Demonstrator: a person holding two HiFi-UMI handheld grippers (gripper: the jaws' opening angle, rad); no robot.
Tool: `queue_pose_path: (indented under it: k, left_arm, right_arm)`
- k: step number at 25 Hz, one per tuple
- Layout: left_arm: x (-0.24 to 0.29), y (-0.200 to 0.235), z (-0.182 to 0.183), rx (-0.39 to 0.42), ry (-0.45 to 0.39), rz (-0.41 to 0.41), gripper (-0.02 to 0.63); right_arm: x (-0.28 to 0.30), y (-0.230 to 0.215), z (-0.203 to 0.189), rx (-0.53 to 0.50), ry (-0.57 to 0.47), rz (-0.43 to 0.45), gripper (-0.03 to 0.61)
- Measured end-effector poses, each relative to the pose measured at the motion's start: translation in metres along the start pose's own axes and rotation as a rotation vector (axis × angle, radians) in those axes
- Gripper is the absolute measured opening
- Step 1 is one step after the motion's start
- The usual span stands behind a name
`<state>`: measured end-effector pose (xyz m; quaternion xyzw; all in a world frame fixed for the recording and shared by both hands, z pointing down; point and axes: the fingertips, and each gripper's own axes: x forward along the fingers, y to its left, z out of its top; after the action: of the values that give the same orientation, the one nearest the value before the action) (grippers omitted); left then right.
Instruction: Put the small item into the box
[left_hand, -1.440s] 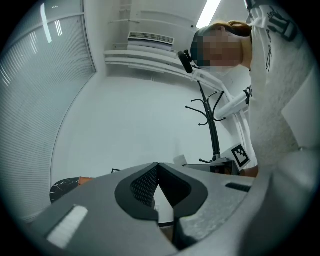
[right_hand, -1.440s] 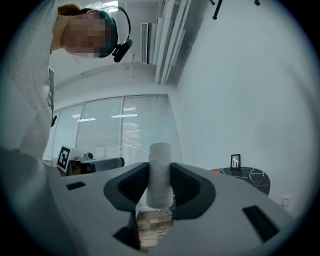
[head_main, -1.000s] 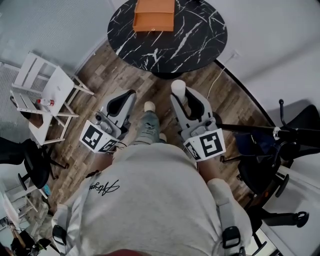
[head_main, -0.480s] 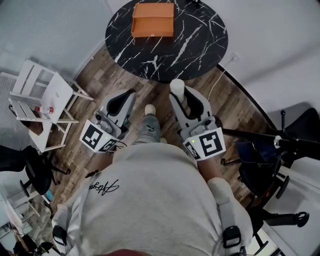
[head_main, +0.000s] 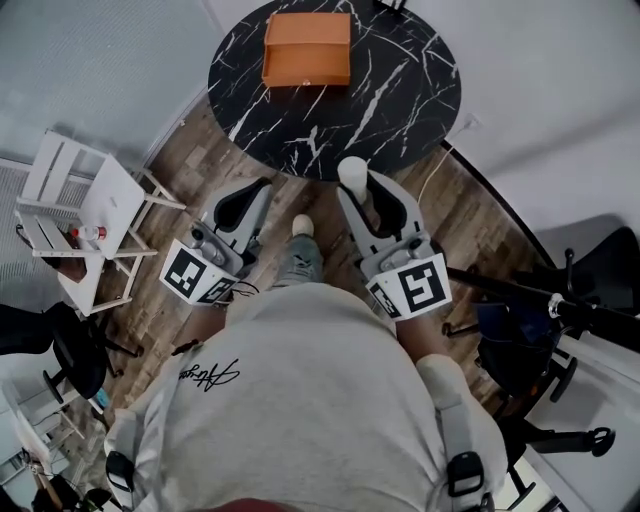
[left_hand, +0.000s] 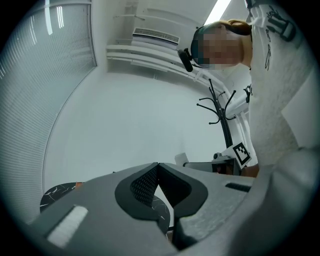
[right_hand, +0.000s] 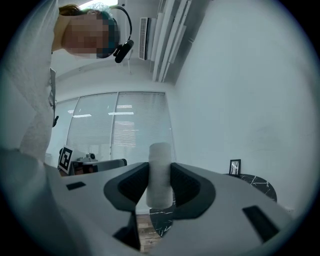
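From the head view, the person is standing over a wooden floor (head_main: 215, 165), holding both grippers out low in front of the body, side by side and roughly level. The left gripper (head_main: 256, 190) is pointing toward the near edge of the round marble table (head_main: 400, 90). The right gripper (head_main: 356, 185) is reaching just to that edge, carrying a white cylinder (head_main: 353, 172) upright at its tip. The orange box (head_main: 307, 48) is sitting on the table's far half, well apart from the cylinder, with bare tabletop lying between them. A white folding rack (head_main: 95, 205) is standing off to the left and a black office chair (head_main: 520, 350) to the right, both clear of the grippers.

In the left gripper view, the jaws are pressing together tip to tip, with nothing between them.

In the right gripper view, the jaws are pinching the white cylinder around its lower part, its top standing above them. The table's edge is showing low at the right.
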<state>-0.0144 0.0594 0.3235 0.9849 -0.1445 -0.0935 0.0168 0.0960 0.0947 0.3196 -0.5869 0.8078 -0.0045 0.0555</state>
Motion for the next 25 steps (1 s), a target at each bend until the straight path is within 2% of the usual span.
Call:
queue_pose_path:
  k: [6,25]
  left_arm:
    - [0.016,0.019,-0.002,-0.014,-0.002,-0.025,0.003]
    - [0.050,0.097,0.001,-0.025,-0.006,-0.028,0.003]
  right_arm:
    - [0.017,-0.015,-0.005,-0.002,0.016,-0.020,0.135]
    - [0.094,-0.046,-0.004,-0.007,0.024,-0.027,0.135]
